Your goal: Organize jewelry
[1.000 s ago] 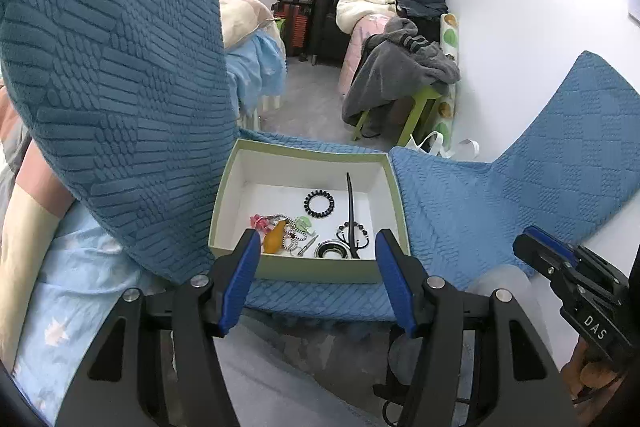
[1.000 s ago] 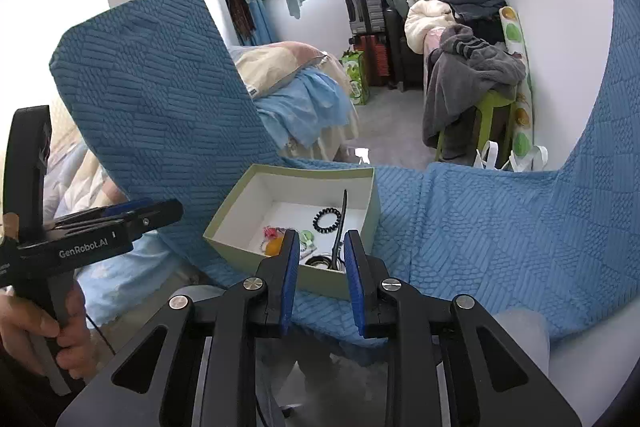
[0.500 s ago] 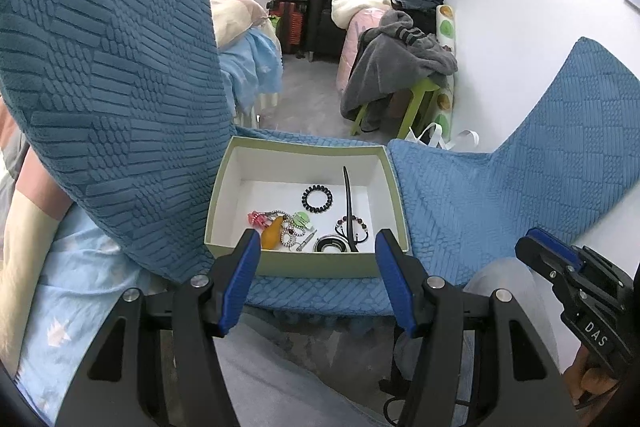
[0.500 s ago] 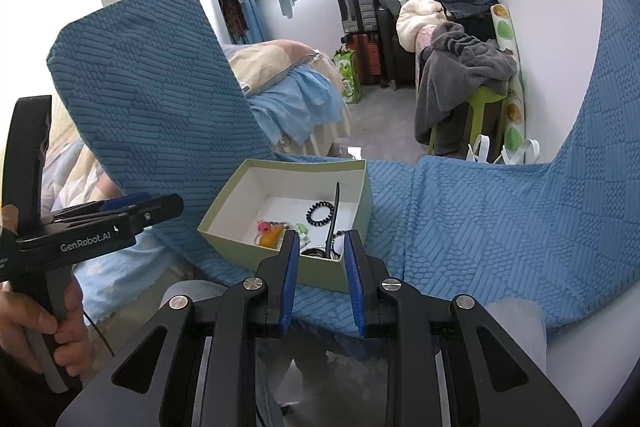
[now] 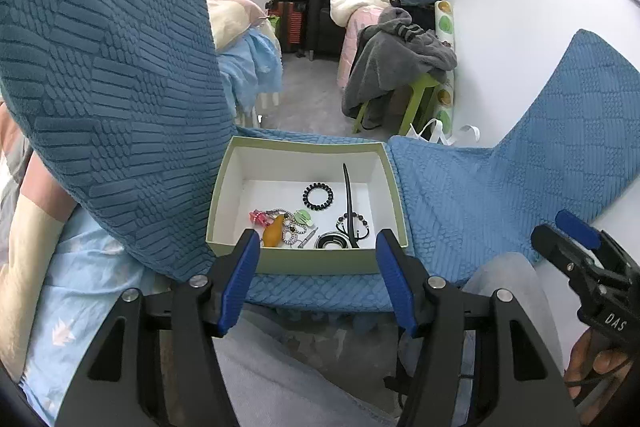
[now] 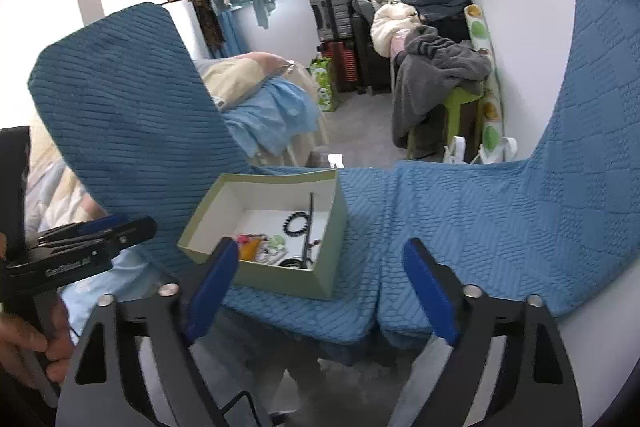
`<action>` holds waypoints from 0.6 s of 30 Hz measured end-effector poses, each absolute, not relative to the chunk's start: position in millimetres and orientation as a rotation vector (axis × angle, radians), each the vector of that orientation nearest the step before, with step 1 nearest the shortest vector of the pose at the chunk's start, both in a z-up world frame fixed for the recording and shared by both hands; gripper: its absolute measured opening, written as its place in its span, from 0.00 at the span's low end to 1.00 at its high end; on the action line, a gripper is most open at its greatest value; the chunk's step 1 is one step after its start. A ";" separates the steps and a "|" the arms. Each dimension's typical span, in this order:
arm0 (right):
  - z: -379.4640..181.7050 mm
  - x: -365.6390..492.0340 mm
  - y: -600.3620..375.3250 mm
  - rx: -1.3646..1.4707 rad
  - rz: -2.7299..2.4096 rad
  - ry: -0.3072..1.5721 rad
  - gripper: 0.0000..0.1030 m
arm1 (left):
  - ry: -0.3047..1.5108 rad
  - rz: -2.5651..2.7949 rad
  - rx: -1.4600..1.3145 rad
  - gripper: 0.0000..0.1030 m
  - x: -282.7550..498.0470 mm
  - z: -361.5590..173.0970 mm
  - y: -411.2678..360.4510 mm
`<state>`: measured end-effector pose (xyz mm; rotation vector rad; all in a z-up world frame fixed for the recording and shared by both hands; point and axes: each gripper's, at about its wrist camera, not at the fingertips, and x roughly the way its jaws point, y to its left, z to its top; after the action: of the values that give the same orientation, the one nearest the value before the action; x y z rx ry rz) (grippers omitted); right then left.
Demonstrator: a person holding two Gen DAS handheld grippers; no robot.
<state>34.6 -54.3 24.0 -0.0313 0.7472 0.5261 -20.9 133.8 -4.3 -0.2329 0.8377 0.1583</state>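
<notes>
Ahead of both tongs, on a blue textured cover [image 5: 460, 195], sits a pale green open box [image 5: 308, 263] with a white inside.

Item 1, left tongs [image 5: 316, 261]: jaws parted about halfway, released, nothing between the blue pads. The box's near wall lies just beyond the tips and fills the gap between them; no contact shows.

Item 2, right tongs [image 6: 320, 267]: jaws opening at this moment and already wide apart, released, nothing gripped. The box's near right corner lies in the gap beyond the tips, apart from the pads. A hand [image 6: 28, 347] at this view's left edge holds the left tool.

Item 3, box contents, all beyond the left tongs' tips:
- black beaded bracelet [image 5: 317, 195], toward the far wall, lying alone;
- long black stick [image 5: 349, 199], running from the far wall to the near right part;
- dark beaded loop [image 5: 362, 225] around the stick's lower end;
- black ring-shaped piece [image 5: 334, 241], against the near wall;
- orange drop-shaped piece [image 5: 273, 234] in a tangle of pink, green and pearl-like bits, near left.

Change from one second before: the right tongs' jaws, then nearly together, now stand wide. The left tongs keep the same gap. The box and its contents lie as they did.
</notes>
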 end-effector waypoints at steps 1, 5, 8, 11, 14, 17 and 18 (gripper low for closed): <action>24.5 34.6 -56.0 -0.025 0.525 0.744 0.85 | 0.840 0.158 -0.232 0.59 -21.0 -4.0 133.0; 26.7 33.7 -57.5 -0.036 0.518 0.729 1.00 | 0.848 0.155 -0.221 0.61 -21.7 -3.1 130.3; 26.4 33.8 -59.9 -0.037 0.497 0.726 1.00 | 0.835 0.151 -0.227 0.67 -23.4 -1.1 128.4; 26.3 33.3 -61.8 -0.038 0.485 0.723 1.00 | 0.832 0.149 -0.228 0.73 -24.5 -0.7 127.6; 26.9 31.6 -62.7 -0.044 0.479 0.719 1.00 | 0.827 0.167 -0.232 0.77 -26.6 -0.5 128.9; 28.4 29.6 -63.2 -0.045 0.479 0.714 1.00 | 0.834 0.177 -0.243 0.77 -28.7 -1.7 131.2; 29.4 29.1 -63.0 -0.046 0.478 0.709 1.00 | 0.837 0.184 -0.245 0.78 -29.3 -2.1 132.8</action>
<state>29.1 -63.0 29.4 -0.0461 0.7090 0.4776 -29.3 132.8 -2.1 -0.2446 0.8368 0.1843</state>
